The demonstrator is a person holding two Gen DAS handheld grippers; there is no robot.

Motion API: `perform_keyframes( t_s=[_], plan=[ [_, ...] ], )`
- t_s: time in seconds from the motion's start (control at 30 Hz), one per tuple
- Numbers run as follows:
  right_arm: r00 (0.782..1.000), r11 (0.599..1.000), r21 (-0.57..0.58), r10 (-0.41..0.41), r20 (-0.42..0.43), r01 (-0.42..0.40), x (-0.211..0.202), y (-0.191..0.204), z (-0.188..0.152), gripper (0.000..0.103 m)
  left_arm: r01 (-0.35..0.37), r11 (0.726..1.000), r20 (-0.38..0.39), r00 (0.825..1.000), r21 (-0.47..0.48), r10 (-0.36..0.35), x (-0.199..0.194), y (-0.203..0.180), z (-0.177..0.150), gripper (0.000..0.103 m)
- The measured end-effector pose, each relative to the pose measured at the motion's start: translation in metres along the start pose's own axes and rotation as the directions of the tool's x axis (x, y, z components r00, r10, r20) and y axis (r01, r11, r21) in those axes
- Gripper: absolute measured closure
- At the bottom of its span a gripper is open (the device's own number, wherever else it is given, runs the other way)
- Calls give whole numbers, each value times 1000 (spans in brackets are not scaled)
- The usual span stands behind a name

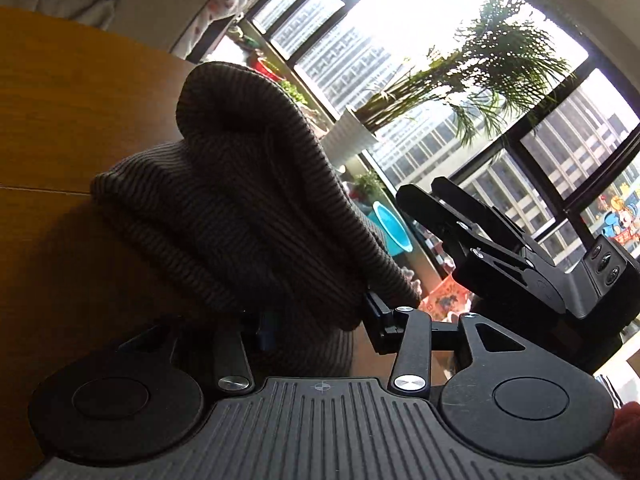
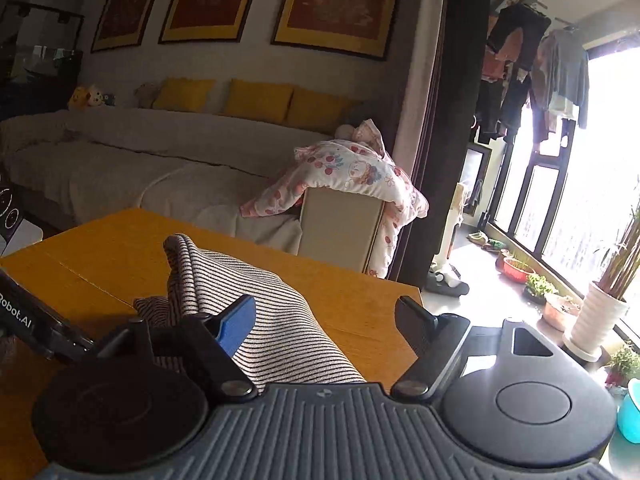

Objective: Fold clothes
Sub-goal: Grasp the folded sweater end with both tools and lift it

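A striped knit garment [image 1: 224,200] lies bunched on the orange-brown wooden table [image 1: 60,112]. In the left wrist view its near edge drapes over my left gripper [image 1: 316,320] and hides the fingertips, so I cannot tell whether the jaws hold it. My right gripper [image 1: 452,216] shows there at the right, beside the garment. In the right wrist view the garment [image 2: 248,300] spreads between the jaws of my right gripper [image 2: 328,316], which stand wide open; the blue-padded left finger [image 2: 236,324] rests against the cloth.
The table's far edge [image 2: 280,248] faces a sofa [image 2: 140,160] with a floral blanket [image 2: 348,172] over its arm. Potted plants [image 2: 600,304] stand by the window on the right. A blue bowl [image 1: 390,230] sits on the floor.
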State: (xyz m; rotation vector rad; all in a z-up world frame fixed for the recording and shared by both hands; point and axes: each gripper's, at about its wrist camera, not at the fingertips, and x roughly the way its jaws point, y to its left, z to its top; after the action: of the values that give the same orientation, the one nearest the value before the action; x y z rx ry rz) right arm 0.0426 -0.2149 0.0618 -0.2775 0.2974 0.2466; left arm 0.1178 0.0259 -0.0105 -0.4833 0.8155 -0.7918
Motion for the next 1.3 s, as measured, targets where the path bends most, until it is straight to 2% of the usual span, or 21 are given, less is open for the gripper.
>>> perform_keyframes(
  t_s=[0.07,0.2,0.27,0.37,0.43,0.47,0.53,0.63,0.73,0.83,0.9,0.97,1.0,1.1,1.23,1.3],
  plan=[
    [1000,998,-52,25,3,-25,-9,10,-5,25,-51,999,37,998,2,51,-12,2,2,46],
    [989,985,-88,143,-42,-146,-11,35,-19,22,-153,987,109,981,-52,158,-35,13,6,42],
    [987,977,-140,155,-46,-160,-7,55,-23,22,-187,979,138,971,-78,197,-43,18,7,34],
    [988,971,-189,134,-76,-146,10,78,-27,22,-206,972,165,961,-112,223,-52,23,7,32],
    [989,970,-211,95,-112,-117,22,82,-30,32,-211,970,170,958,-123,230,-56,24,7,32],
    [989,971,-216,80,-121,-104,25,82,-30,41,-213,969,172,957,-129,233,-57,24,7,32],
    [991,973,-211,71,-111,-93,20,75,-27,41,-211,967,173,957,-140,234,-60,26,8,32],
    [998,959,-283,14,-62,-31,9,80,-31,41,-193,968,166,961,-162,219,-60,30,10,32],
    [999,972,-233,12,-48,-23,5,76,-29,41,-174,973,145,970,-152,196,-50,26,10,32],
    [996,979,-204,8,-86,-26,12,71,-30,40,-164,978,125,976,-126,180,-41,19,10,31],
    [991,965,-257,21,-131,-54,18,76,-37,37,-161,980,120,977,-117,175,-37,16,10,30],
    [997,953,-301,-4,-82,-21,13,80,-42,38,-161,981,116,978,-111,174,-34,14,10,29],
    [998,949,-316,-17,-56,-1,10,81,-43,43,-165,980,115,977,-110,178,-34,15,9,29],
    [996,952,-294,-80,27,85,2,73,-36,45,-178,976,109,975,-122,192,-34,19,8,29],
    [993,904,-420,-114,-42,86,18,76,-50,43,-165,974,98,978,-153,182,-31,22,9,29],
    [992,882,-458,-129,-4,113,22,78,-58,42,-137,978,93,984,-157,152,-27,20,9,29]
  ],
)
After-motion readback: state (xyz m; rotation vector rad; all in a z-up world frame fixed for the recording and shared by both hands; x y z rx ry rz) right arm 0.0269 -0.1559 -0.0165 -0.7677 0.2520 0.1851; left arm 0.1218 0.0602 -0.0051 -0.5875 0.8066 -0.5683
